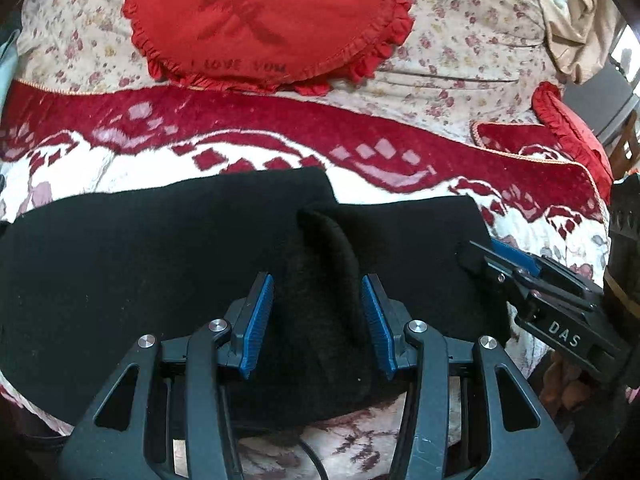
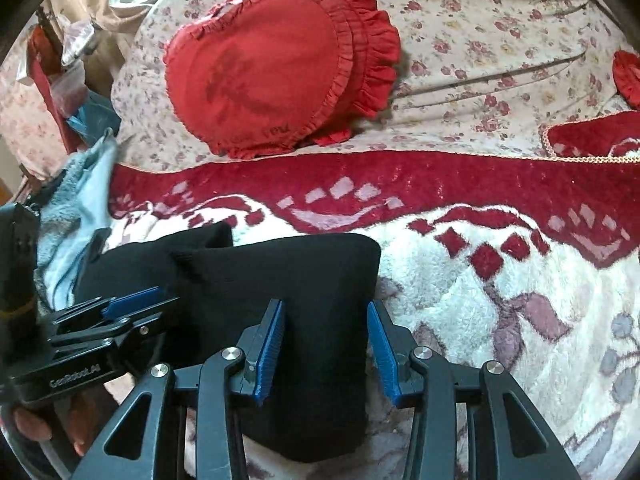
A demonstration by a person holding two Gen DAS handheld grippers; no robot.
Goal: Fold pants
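Black pants [image 1: 140, 260] lie across a red and white blanket [image 1: 240, 152] on a bed. A raised fold of the black cloth [image 1: 328, 272] stands between the fingers of my left gripper [image 1: 318, 292], which is open around it. My right gripper [image 2: 326, 320] is open over the right end of the pants [image 2: 288, 280]; black cloth lies between its blue pads [image 2: 272, 340]. The right gripper also shows at the right in the left wrist view [image 1: 504, 264], and the left gripper at the left in the right wrist view [image 2: 136, 300].
A red heart-shaped ruffled cushion [image 1: 260, 20] lies on the floral sheet [image 1: 460, 60] beyond the blanket. A second red cushion [image 1: 572, 128] sits at the right. A light blue towel [image 2: 80, 208] lies at the bed's left edge. Clutter [image 2: 60, 60] stands beyond it.
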